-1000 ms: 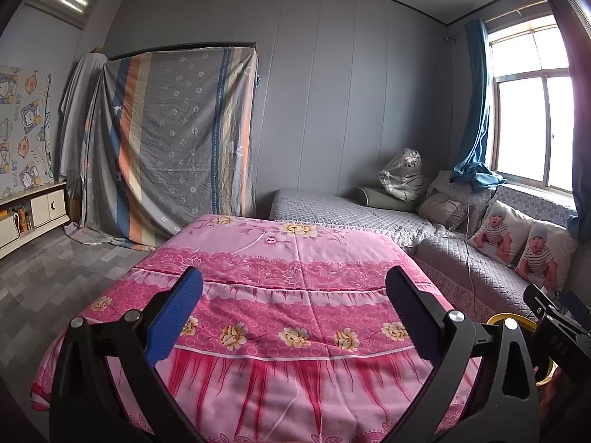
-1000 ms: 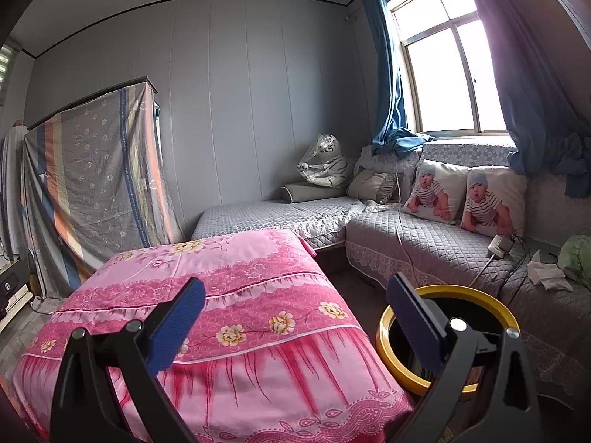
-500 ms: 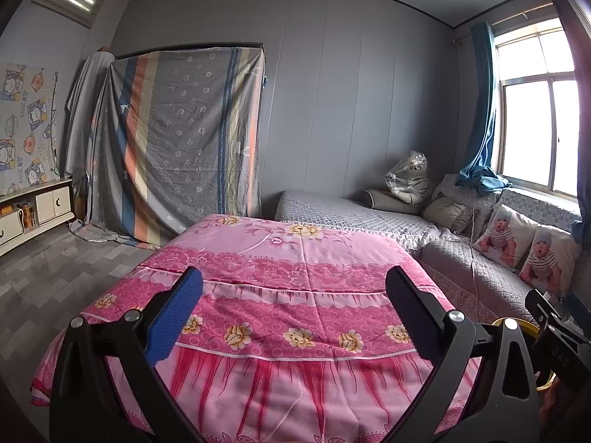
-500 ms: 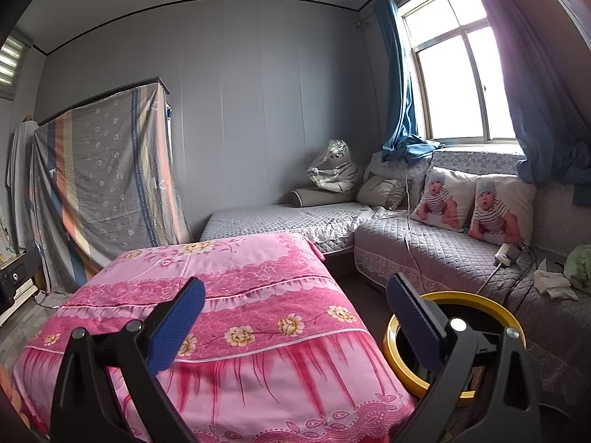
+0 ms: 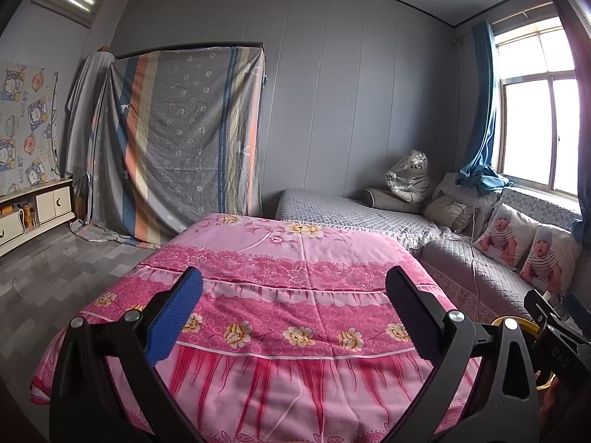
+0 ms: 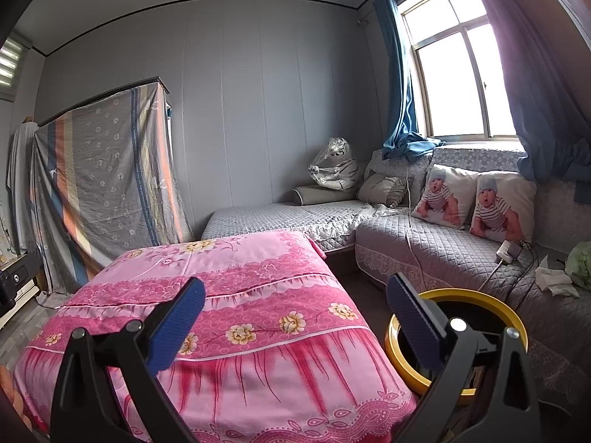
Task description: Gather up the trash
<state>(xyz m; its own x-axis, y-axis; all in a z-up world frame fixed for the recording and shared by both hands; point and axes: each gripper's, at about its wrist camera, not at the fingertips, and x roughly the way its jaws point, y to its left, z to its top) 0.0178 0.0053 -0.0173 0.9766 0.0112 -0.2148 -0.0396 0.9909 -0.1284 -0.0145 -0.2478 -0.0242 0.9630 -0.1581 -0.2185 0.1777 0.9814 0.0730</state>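
Note:
My left gripper [image 5: 293, 295] is open and empty, held above the near end of a table draped in a pink flowered cloth [image 5: 295, 258]. Over the same pink flowered cloth [image 6: 221, 288], my right gripper [image 6: 295, 301] also stands open with nothing between its blue pads. A yellow-rimmed bin [image 6: 480, 302] sits on the floor between the table and the sofa, partly behind the right finger. In the left wrist view only a sliver of the yellow-rimmed bin [image 5: 524, 323] shows. Crumpled white tissue [image 6: 556, 280] lies on the grey sofa at the far right, beside a green bundle [image 6: 580, 262].
A grey quilted corner sofa [image 6: 424, 247] runs along the back and right walls with baby-print cushions [image 6: 476, 203], a charger and cable [image 6: 508, 251]. A wardrobe draped in striped cloth [image 5: 177, 140] stands back left. A low white cabinet [image 5: 37, 210] lines the left wall.
Both cameras have risen and tilted slightly, so the room sits lower in each view. Both grippers stay open and empty.

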